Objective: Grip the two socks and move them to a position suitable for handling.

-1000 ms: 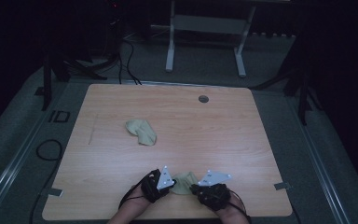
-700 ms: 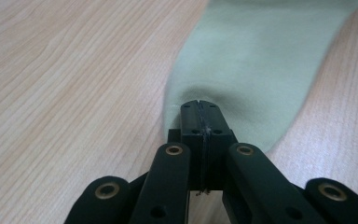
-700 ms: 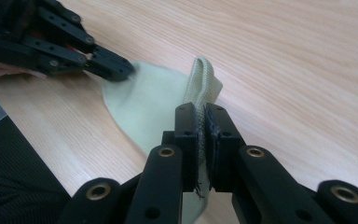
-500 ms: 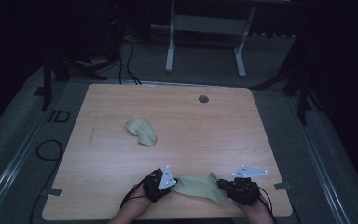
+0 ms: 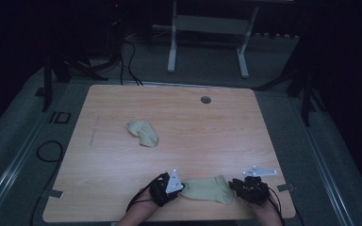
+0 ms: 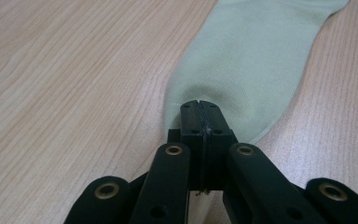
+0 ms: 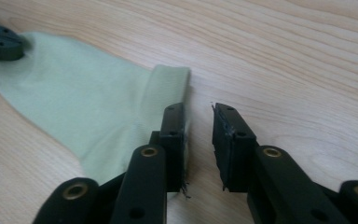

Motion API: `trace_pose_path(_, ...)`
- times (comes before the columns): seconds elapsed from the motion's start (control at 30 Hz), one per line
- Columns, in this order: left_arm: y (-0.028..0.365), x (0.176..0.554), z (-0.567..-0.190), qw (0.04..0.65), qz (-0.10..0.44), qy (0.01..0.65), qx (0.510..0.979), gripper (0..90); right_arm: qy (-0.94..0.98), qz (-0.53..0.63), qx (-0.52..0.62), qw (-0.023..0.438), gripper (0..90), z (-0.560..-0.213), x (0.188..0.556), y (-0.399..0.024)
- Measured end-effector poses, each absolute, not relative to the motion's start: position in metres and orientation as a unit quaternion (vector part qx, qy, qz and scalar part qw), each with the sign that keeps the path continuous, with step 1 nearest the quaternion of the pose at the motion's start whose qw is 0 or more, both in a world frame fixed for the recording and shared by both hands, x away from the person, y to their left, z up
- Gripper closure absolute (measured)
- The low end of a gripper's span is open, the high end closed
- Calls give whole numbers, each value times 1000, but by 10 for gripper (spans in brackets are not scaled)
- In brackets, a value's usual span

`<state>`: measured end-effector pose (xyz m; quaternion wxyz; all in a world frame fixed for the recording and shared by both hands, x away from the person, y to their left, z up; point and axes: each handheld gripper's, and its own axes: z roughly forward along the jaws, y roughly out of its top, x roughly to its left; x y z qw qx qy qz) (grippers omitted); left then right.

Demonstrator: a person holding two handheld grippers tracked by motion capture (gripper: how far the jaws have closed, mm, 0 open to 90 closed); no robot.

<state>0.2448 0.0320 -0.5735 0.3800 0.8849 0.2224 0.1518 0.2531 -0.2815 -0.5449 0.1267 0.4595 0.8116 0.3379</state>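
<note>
**Sock stretched flat between both grippers at near edge, long axis left-right**

Near sock [image 5: 209, 189] lies flat on the surface [image 5: 184, 122], close to the person's edge, directly between the two grippers. Long axis runs left-right across the surface, roughly parallel to the near edge. Toe end points toward the left gripper [image 5: 167, 188], cuff end toward the right gripper [image 5: 250, 188].

Left gripper: jaws pressed together, clamped on the rounded toe tip of the sock. In the left gripper view the left gripper [image 6: 199, 116] pinches the sock [image 6: 247, 60], and the fabric runs straight away from the jaws, so sock axis is in line with that gripper.

Right gripper: jaws apart, nothing between them. In the right gripper view the right gripper [image 7: 199, 126] sits at the ribbed cuff of the sock [image 7: 84, 107]; its own left jaw rests on or just over the cuff edge, the other jaw is over bare wood just beside it. Cannot tell if the jaw presses the cloth. Cuff lies slightly off to that gripper's left, not centred in the gap.

Key relation, as a judgement: the right gripper is the nearer one to the free cuff end, and any re-grasp there needs a small shift toward the sock.

Second sock [image 5: 143, 132] lies crumpled mid-surface, well apart from both grippers, left of centre, nearer to the left gripper.
</note>
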Motion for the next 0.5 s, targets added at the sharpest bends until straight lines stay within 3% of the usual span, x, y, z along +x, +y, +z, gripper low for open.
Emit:
trace_pose_path(0.13,33,245,-574,384,149,227,883,883,811,336,461,131,693,-544,254,-285)
trace_pose_path(0.27,33,244,-573,384,143,224,884,821,812,334,458,138,581,-540,256,-285)
trace_pose_path(0.5,41,239,-566,396,139,233,877,595,812,338,454,145,509,-531,265,-283)
